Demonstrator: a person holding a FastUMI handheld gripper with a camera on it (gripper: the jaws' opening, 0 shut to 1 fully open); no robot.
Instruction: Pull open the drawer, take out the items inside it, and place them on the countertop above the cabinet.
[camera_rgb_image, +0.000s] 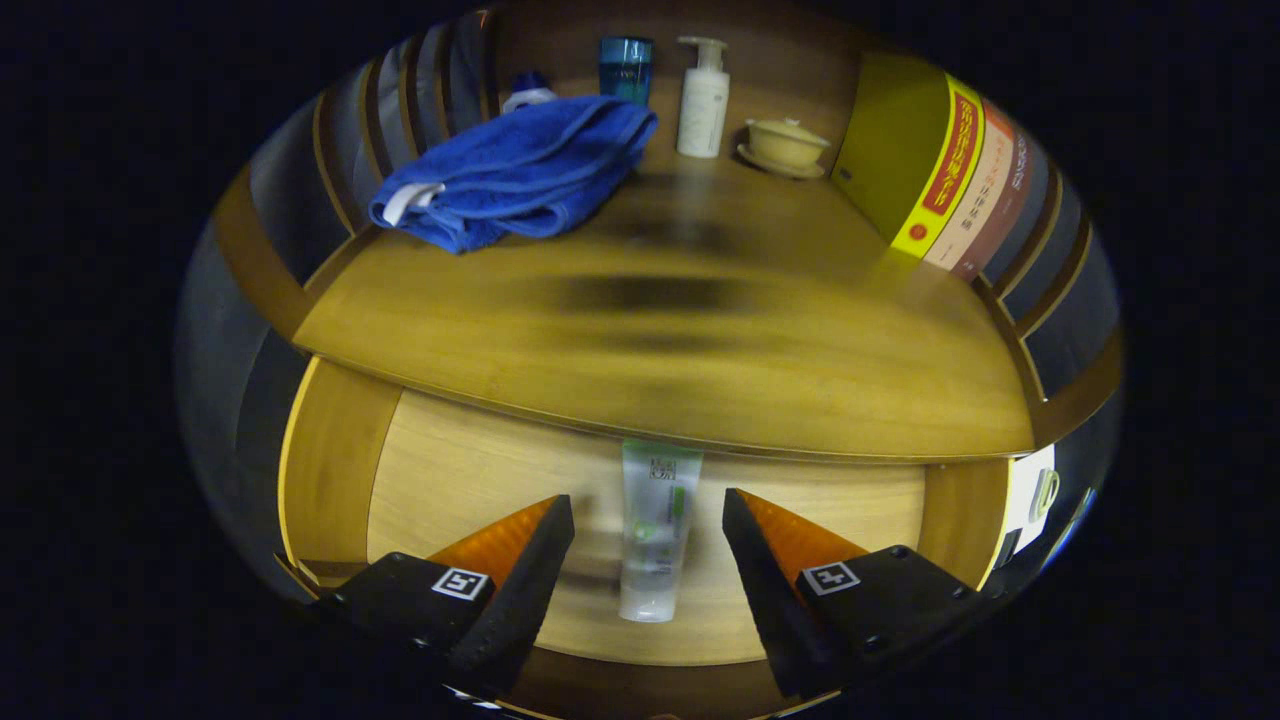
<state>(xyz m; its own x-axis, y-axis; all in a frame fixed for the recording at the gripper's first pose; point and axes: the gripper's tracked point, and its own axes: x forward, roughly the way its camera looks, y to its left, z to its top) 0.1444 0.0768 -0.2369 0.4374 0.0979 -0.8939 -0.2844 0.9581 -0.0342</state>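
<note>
The drawer (450, 470) stands pulled open below the wooden countertop (660, 340). On its pale floor lies a white and green tube (652, 530), cap end toward me, its far end tucked under the countertop's front edge. My gripper (648, 515) hovers over the drawer, open, one finger on each side of the tube and neither touching it.
On the countertop a folded blue towel (520, 170) lies at the back left, with a blue bottle (626, 66), a white pump bottle (703, 97) and a lidded cream bowl on a saucer (786, 146) behind. Upright books (950, 180) line the right side. Slatted rails flank both sides.
</note>
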